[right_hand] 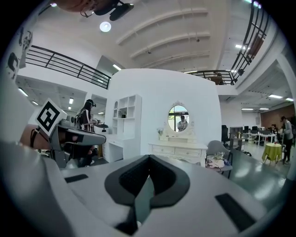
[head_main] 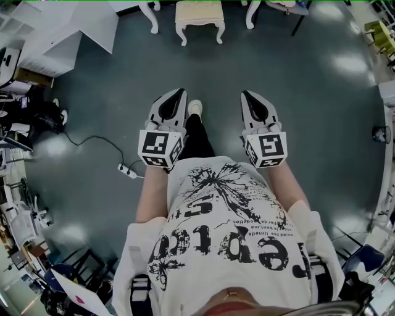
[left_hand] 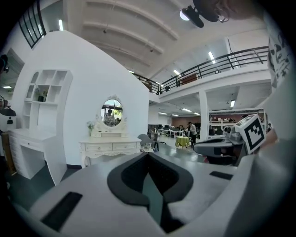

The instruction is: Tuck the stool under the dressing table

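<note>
While the left gripper [head_main: 178, 97] and right gripper [head_main: 248, 99] hang clenched and empty, well short of the dressing table [head_main: 150, 12], the stool [head_main: 199, 15] stands before it; a crooked push could jam its legs.

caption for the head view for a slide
Person holds left gripper and right gripper, both shut and empty, well short of the stool.

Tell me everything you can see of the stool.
The stool shows only in the head view, at the top edge: a squarish cream padded seat on a white frame with curved legs. It stands upright on the floor, between the front legs of the dressing table, jutting toward the person. Nothing touches it; the left gripper and right gripper are short of it.
</note>
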The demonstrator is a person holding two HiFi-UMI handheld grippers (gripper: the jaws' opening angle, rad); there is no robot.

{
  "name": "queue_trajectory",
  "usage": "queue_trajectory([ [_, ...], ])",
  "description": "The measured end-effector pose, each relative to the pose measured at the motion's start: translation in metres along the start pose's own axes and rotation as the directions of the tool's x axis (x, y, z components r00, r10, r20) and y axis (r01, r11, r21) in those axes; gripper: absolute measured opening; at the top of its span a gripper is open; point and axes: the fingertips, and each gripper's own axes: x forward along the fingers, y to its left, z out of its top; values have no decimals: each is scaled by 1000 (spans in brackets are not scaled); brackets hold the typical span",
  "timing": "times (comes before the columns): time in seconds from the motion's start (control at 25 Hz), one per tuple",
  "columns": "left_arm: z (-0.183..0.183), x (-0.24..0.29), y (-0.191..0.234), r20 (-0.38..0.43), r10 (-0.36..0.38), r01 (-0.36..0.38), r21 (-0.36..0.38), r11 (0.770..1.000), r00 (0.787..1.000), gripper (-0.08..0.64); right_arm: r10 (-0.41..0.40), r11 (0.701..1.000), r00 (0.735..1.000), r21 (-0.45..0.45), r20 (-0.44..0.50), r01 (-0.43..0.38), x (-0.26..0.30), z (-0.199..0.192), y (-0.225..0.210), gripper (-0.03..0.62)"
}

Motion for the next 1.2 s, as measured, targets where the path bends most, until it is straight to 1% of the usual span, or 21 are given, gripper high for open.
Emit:
queue_trajectory([
  [0.12, 4, 45, 31, -11, -26, 25, -15, 1000, 1000, 20, -28, 999, 999, -21, -21, 28, 46, 3, -21, 17],
  [0.2, 8, 75, 57, -17, -37, 37, -30, 999, 999, 20, -41, 999, 999, -16, -36, 41, 82, 6, -33, 17],
  [0.36, 14, 141, 123, -40, -60, 58, -50, 997, 997, 20, -80, 997, 995, -5, -54, 80, 170, 17, -57, 17],
  [0.44, 21, 177, 159, -49, -67, 65, -57, 996, 997, 20, -88, 996, 994, -10, -63, 87, 219, 23, -69, 17],
  [0.52, 30, 213, 198, -49, -65, 62, -58, 996, 997, 20, -91, 996, 994, -14, -65, 91, 269, 32, -80, 17],
  [0.64, 42, 257, 258, -64, -45, 42, -37, 998, 997, 20, -111, 994, 991, -1, -69, 112, 337, 43, -95, 17],
  [0.8, 50, 303, 321, -87, -32, 29, -37, 999, 996, 20, -141, 989, 986, 25, -86, 144, 406, 51, -117, 17],
  [0.88, 48, 326, 341, -102, -34, 30, -47, 998, 994, 20, -149, 988, 983, 31, -104, 153, 433, 50, -128, 17],
  [1.0, 36, 367, 361, -135, -50, 43, -53, 998, 990, 20, -154, 986, 979, 40, -130, 160, 471, 43, -149, 18],
  [1.08, 25, 393, 370, -155, -54, 46, -54, 998, 986, 20, -148, 987, 979, 47, -140, 156, 495, 35, -164, 18],
  [1.2, 1, 435, 384, -181, -49, 37, -69, 997, 982, 20, -131, 989, 979, 53, -154, 140, 534, 14, -191, 18],
])
